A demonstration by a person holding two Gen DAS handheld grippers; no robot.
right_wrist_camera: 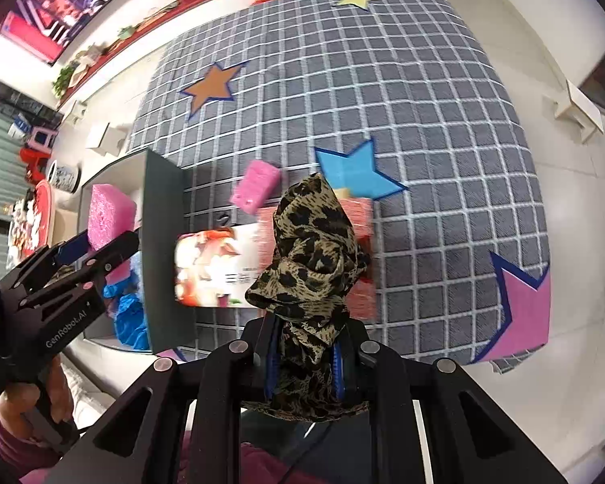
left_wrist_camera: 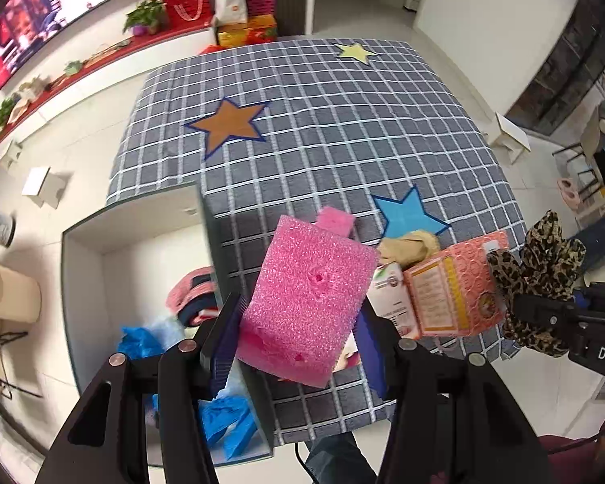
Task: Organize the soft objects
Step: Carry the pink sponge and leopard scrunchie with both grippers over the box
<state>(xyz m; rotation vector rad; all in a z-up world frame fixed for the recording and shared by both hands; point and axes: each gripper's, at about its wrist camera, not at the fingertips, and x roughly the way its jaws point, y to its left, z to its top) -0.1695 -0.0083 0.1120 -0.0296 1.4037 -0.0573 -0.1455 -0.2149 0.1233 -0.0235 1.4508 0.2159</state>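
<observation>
My left gripper [left_wrist_camera: 298, 347] is shut on a large pink foam block [left_wrist_camera: 310, 298] and holds it over the near left edge of the checked table, beside the open storage box [left_wrist_camera: 141, 222]. It also shows in the right wrist view [right_wrist_camera: 109, 213], above the box. My right gripper [right_wrist_camera: 306, 359] is shut on a leopard-print cloth [right_wrist_camera: 314, 250], held up above the table's near edge; the cloth shows at the right of the left wrist view [left_wrist_camera: 540, 274]. A smaller pink foam piece [right_wrist_camera: 256, 185] lies on the table.
The box holds blue crumpled material [left_wrist_camera: 141, 339] and a red-and-navy soft item [left_wrist_camera: 193, 294]. Packets lie on the table: a white one [right_wrist_camera: 218, 270] and a salmon one [left_wrist_camera: 455, 290], with a beige cloth [left_wrist_camera: 407, 248] behind. Star patches mark the tablecloth [left_wrist_camera: 343, 129].
</observation>
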